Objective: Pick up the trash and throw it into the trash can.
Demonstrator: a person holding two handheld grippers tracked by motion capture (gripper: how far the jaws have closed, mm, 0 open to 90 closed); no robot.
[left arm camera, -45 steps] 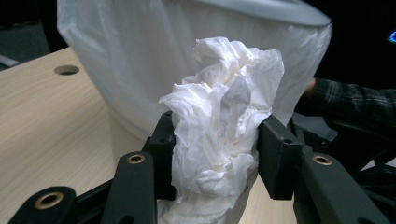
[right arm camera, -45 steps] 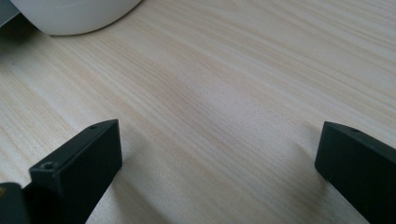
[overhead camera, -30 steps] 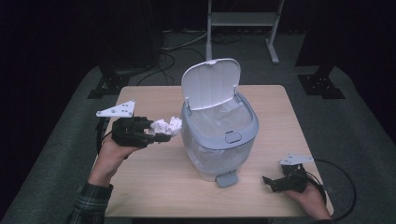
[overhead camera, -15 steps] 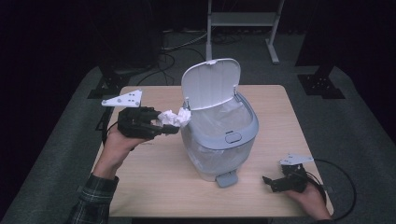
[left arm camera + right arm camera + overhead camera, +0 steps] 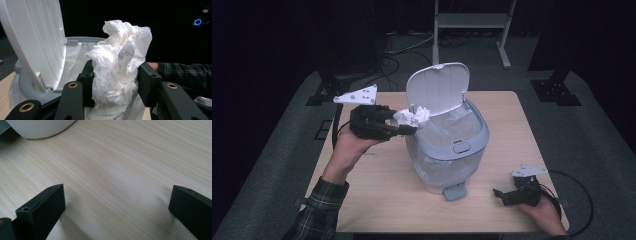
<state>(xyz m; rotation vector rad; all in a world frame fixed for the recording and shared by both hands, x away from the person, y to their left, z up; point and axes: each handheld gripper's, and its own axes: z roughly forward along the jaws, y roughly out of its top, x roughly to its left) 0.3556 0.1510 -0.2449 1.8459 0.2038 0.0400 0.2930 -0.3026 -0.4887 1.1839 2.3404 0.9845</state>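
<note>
A crumpled white paper wad (image 5: 413,117) (image 5: 120,67) is clamped in my left gripper (image 5: 407,125) (image 5: 115,86), raised at the left rim of a pale grey pedal bin (image 5: 472,145). The bin's lid (image 5: 438,87) (image 5: 32,42) stands up and a clear liner (image 5: 452,125) lines the inside. The wad hangs just beside the lid, at the edge of the opening. My right gripper (image 5: 498,194) (image 5: 116,207) lies low on the wooden table (image 5: 382,200) near its front right corner, jaws wide apart with bare wood between them.
The bin's foot pedal (image 5: 455,191) juts toward the front edge, left of the right gripper. The bin's white base (image 5: 37,128) is in the right gripper view. A metal stand (image 5: 472,22) is on the dark floor behind the table.
My left gripper has lifted the paper wad up and to the right, from beside the bin to its rim under the raised lid. The right gripper has stayed put.
</note>
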